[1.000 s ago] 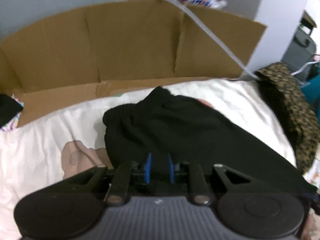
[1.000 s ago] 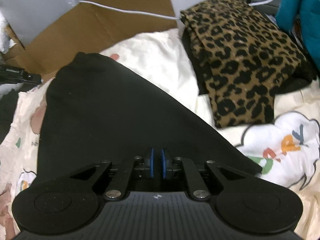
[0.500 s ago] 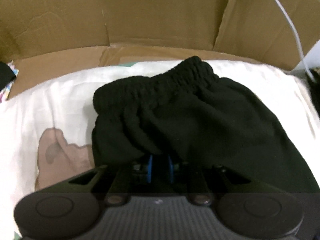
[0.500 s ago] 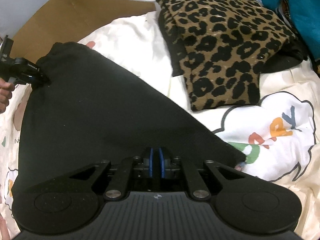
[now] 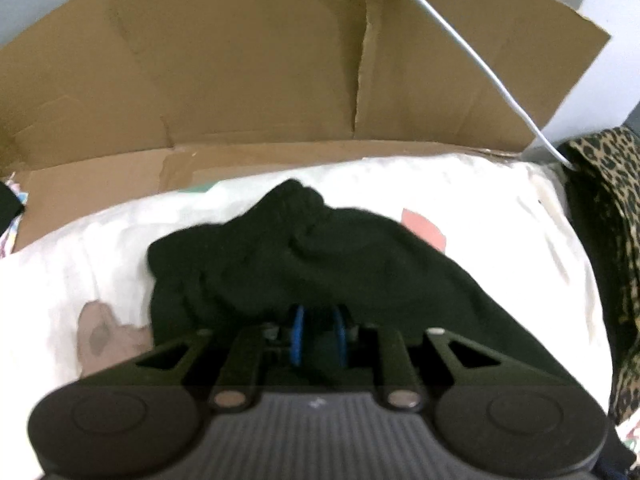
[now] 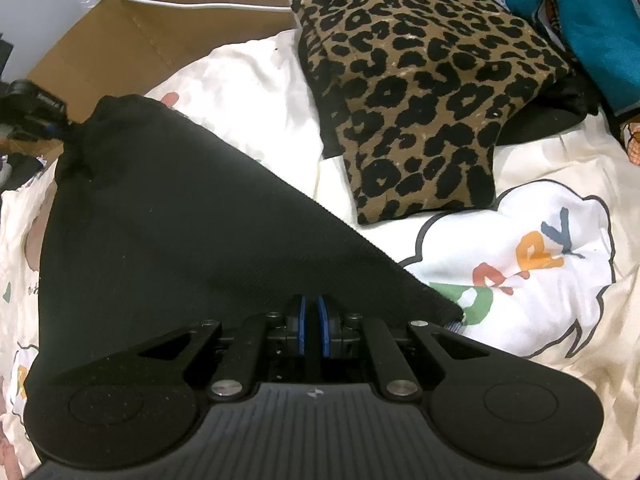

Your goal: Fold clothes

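Now the left hand-held gripper (image 5: 318, 334), clamped on the bunched black garment (image 6: 180, 216), has dragged it sideways while the right hand-held gripper (image 6: 312, 332) pinches the opposite edge, pulling the cloth taut for folding.

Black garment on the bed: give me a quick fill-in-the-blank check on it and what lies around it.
1. The black garment lies on a ___ printed sheet.
2. Both hand-held grippers are shut on the ___ garment.
3. The folded garment beside it has a ___ print.
4. Behind the bed stands brown ___.

Missing words: white; black; leopard; cardboard
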